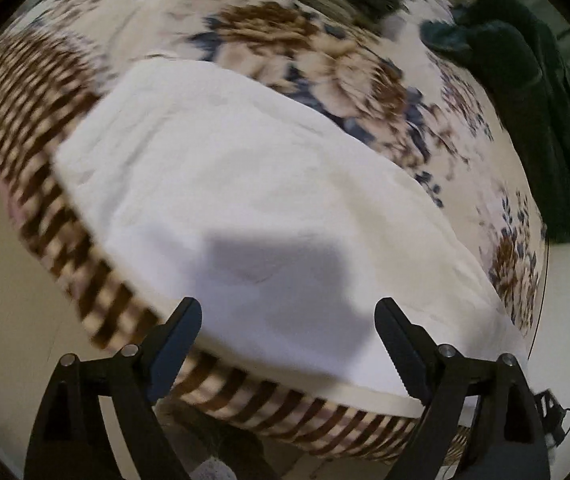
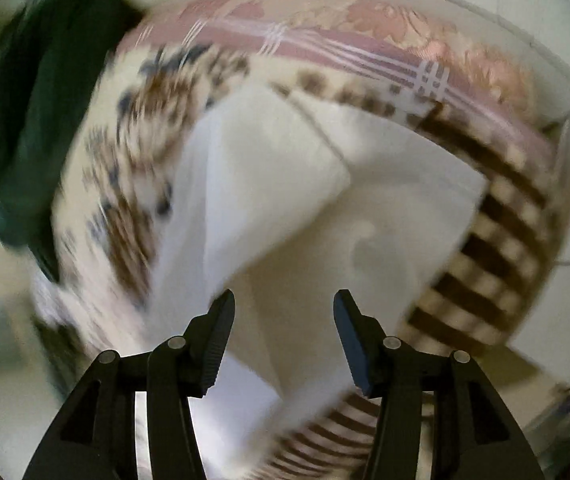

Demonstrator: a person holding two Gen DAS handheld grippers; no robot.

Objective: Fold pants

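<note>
White pants lie flat on a bed with a flowered cover, reaching to its near striped edge. My left gripper hangs above the pants' near end, jaws wide apart, nothing between them. In the right wrist view the white pants show a folded layer with a diagonal edge. Above that cloth my right gripper stands open, its fingers holding nothing. The right wrist view is blurred.
A dark green garment lies heaped at the bed's far right, and the same dark green garment fills the left of the right wrist view. The bed's brown-striped border and a pink mattress side mark its edges. Pale floor lies beyond.
</note>
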